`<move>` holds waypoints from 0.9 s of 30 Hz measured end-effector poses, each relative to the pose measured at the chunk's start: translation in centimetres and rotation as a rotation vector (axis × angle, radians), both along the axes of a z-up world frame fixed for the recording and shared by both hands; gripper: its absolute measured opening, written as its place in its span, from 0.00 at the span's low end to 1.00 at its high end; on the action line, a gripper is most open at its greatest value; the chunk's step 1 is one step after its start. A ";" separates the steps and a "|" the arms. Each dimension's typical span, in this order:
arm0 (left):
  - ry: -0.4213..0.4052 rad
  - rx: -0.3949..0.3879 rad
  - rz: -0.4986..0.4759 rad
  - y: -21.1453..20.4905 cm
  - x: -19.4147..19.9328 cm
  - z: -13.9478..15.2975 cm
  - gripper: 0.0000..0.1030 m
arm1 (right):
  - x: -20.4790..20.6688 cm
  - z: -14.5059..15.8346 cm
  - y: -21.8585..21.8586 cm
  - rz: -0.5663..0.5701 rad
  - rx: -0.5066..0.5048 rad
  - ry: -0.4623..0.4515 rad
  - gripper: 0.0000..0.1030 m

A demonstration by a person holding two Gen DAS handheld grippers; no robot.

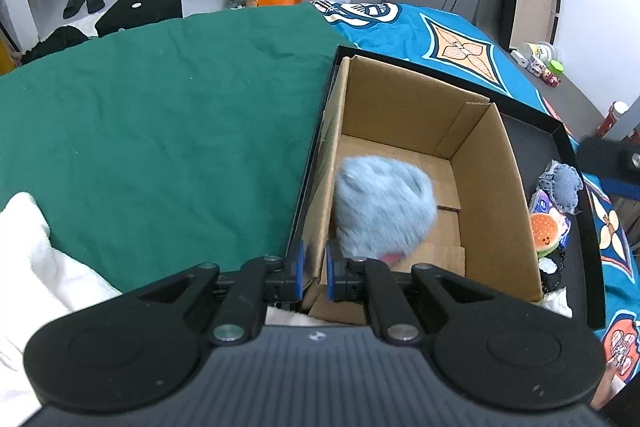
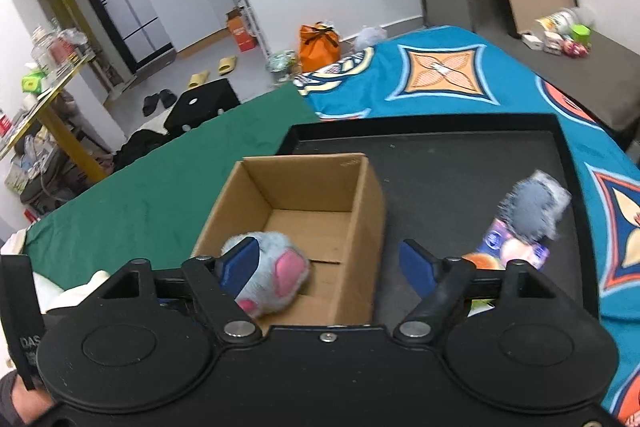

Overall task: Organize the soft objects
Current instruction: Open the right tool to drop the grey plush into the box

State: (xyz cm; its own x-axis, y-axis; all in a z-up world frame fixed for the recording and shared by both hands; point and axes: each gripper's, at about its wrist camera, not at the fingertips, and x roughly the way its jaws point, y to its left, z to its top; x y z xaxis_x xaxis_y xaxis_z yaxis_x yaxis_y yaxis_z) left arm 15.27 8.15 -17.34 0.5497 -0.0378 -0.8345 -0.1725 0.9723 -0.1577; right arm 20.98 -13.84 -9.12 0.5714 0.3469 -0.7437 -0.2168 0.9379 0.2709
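An open cardboard box (image 1: 484,163) stands in a black tray (image 1: 560,137) on the bed. Inside it lies a fluffy light-blue plush (image 1: 384,211) with pink patches. My left gripper (image 1: 315,267) is shut on the box's near left wall, one blue pad on each side of it. In the right wrist view my right gripper (image 2: 328,263) is open above the box (image 2: 368,211), its left finger over the plush (image 2: 276,275) and not pressing it. A dark grey felt toy (image 2: 532,211), a purple packet (image 2: 496,245) and a burger plush (image 1: 546,229) lie in the tray to the box's right.
A green blanket (image 1: 160,115) covers the bed left of the tray, and a teal patterned cover (image 2: 440,83) lies behind and to the right. A white towel (image 1: 28,247) sits at the near left. Small items stand on a grey ledge (image 2: 560,39) at the far right.
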 end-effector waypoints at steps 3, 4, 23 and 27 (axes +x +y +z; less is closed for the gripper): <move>0.000 0.019 -0.004 -0.2 0.0 0.2 0.09 | -0.3 -0.3 -1.5 -0.024 0.003 0.002 0.75; 0.000 0.026 -0.005 -0.3 -0.1 0.2 0.10 | -0.3 -0.3 -2.0 -0.034 0.006 0.003 0.75; -0.040 0.203 -0.033 -3.0 -0.7 1.2 0.63 | -0.6 -5.7 -9.5 -0.176 0.065 0.079 0.78; -0.029 0.252 -0.055 -3.9 -0.5 1.0 0.70 | -0.5 -7.2 -10.4 -0.199 0.117 0.123 0.78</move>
